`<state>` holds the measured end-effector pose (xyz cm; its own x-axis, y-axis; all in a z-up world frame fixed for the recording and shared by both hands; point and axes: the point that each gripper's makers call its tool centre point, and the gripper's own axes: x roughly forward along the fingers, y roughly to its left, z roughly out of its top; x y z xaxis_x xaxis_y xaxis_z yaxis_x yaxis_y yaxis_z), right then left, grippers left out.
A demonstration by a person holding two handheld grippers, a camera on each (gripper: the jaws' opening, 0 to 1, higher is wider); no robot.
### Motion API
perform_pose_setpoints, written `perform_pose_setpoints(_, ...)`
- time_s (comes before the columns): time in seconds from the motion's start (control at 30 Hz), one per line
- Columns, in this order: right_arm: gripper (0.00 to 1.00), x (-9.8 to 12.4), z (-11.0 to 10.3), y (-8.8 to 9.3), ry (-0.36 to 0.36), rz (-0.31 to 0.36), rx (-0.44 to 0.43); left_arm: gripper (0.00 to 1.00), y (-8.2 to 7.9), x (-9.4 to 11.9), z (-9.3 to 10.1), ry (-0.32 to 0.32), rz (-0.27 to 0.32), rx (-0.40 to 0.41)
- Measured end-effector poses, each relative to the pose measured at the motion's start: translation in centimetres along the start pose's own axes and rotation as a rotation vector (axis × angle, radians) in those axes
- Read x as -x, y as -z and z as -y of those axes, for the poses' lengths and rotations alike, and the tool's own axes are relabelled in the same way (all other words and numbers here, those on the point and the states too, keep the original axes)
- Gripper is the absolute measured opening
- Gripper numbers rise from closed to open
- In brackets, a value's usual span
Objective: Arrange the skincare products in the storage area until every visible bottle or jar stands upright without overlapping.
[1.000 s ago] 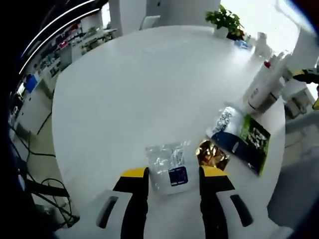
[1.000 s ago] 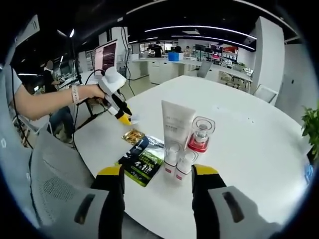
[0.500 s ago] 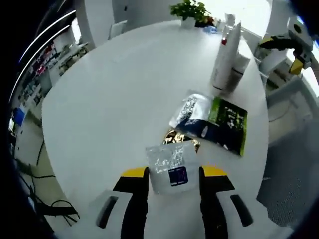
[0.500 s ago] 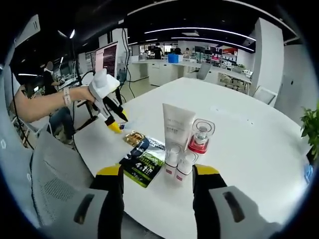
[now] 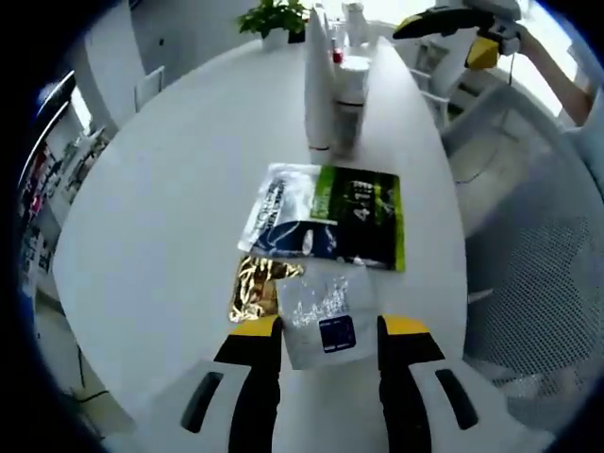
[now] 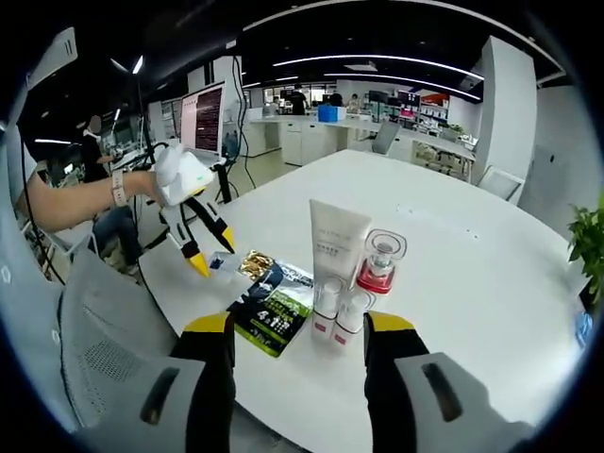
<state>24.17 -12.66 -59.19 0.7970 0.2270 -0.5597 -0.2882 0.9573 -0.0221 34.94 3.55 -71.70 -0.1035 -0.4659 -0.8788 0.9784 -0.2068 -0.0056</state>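
A white tube (image 6: 335, 241) stands upright on the round white table (image 6: 453, 283), beside a clear jar with a red base (image 6: 380, 260). Two small white bottles (image 6: 327, 304) stand in front of them. Flat on the table lie a green-black sachet (image 5: 363, 217), a silver-blue sachet (image 5: 283, 212) and a gold sachet (image 5: 253, 288). My left gripper (image 5: 329, 328) is shut on a clear sachet with a dark blue label (image 5: 321, 321), near the table's edge. My right gripper (image 6: 300, 330) stands open and holds nothing, just short of the small bottles.
A grey mesh chair (image 5: 538, 283) stands by the table edge. A potted plant (image 5: 274, 17) sits at the far side of the table. A person's arm (image 6: 75, 198) holds the left gripper (image 6: 213, 253). Desks and screens fill the room behind.
The left gripper has swung round with the clear sachet still between its jaws, ending nearer the table edge, with the sachets and bottles straight ahead. The right gripper has not moved.
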Motion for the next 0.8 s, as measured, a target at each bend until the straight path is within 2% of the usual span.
perform_pose_setpoints(0.17, 0.55, 0.1, 0.0, 0.2, 0.002, -0.003, -0.001, 0.38, -0.4, -0.9, 1.9, 0.066, -0.020, -0.121)
perform_pose_setpoints(0.27, 0.55, 0.2, 0.0, 0.3, 0.005, -0.004, -0.006, 0.38, -0.4, -1.3, 2.3, 0.083, -0.036, -0.156)
perform_pose_setpoints(0.43, 0.55, 0.3, 0.1, 0.5, 0.006, -0.009, -0.008, 0.38, 0.6, -2.0, 2.1, 0.086, -0.095, -0.188)
perform_pose_setpoints(0.67, 0.55, 0.4, 0.4, 0.6, 0.013, -0.009, -0.011, 0.38, 0.2, -2.3, 2.1, 0.098, -0.076, -0.198)
perform_pose_setpoints(0.8, 0.55, 0.4, 0.4, 0.5, 0.012, -0.009, -0.010, 0.38, 0.4, -2.7, 2.1, 0.106, -0.091, -0.212)
